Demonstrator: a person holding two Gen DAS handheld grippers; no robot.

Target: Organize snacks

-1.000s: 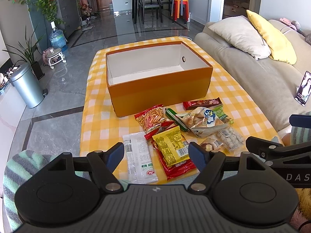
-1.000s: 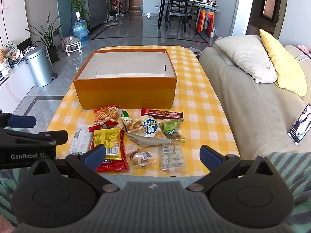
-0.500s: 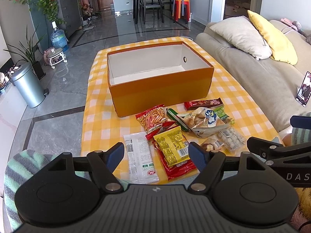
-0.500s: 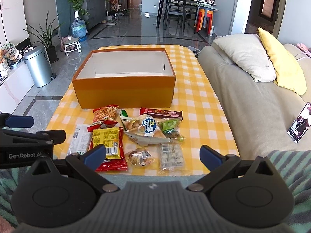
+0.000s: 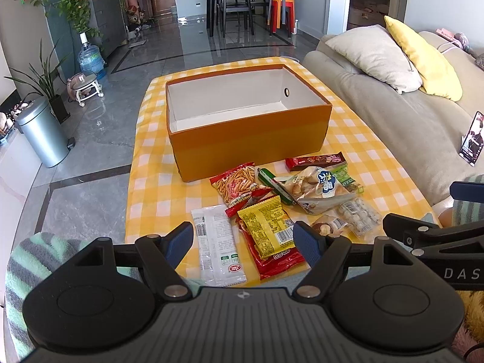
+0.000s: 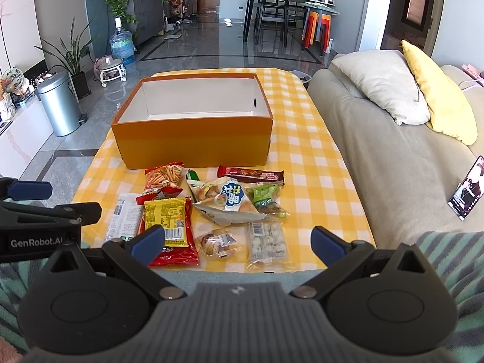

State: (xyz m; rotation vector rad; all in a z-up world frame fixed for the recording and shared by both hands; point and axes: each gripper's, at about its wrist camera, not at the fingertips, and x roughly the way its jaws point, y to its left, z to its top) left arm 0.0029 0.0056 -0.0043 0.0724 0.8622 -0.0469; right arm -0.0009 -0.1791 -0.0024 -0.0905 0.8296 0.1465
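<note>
An empty orange box (image 5: 251,139) with a white inside stands on the yellow checked tablecloth (image 5: 157,190); it also shows in the right wrist view (image 6: 193,142). Several snack packets lie in front of it: a white packet (image 5: 219,249), a yellow packet (image 5: 267,228) on a red one, a red chip bag (image 5: 237,184), a large beige bag (image 5: 314,187), a brown bar (image 5: 316,161). My left gripper (image 5: 243,243) is open and empty, above the table's near edge. My right gripper (image 6: 239,243) is open and empty, near the same edge.
A grey sofa (image 6: 393,163) with a grey and a yellow cushion runs along the table's right side, with a phone (image 6: 467,192) propped on it. A metal bin (image 5: 42,133) and plants stand on the floor at the left. Striped fabric lies under both grippers.
Both views have shifted slightly; the box and snacks sit a little higher and closer in frame. Nothing on the table has moved. Both grippers stay open.
</note>
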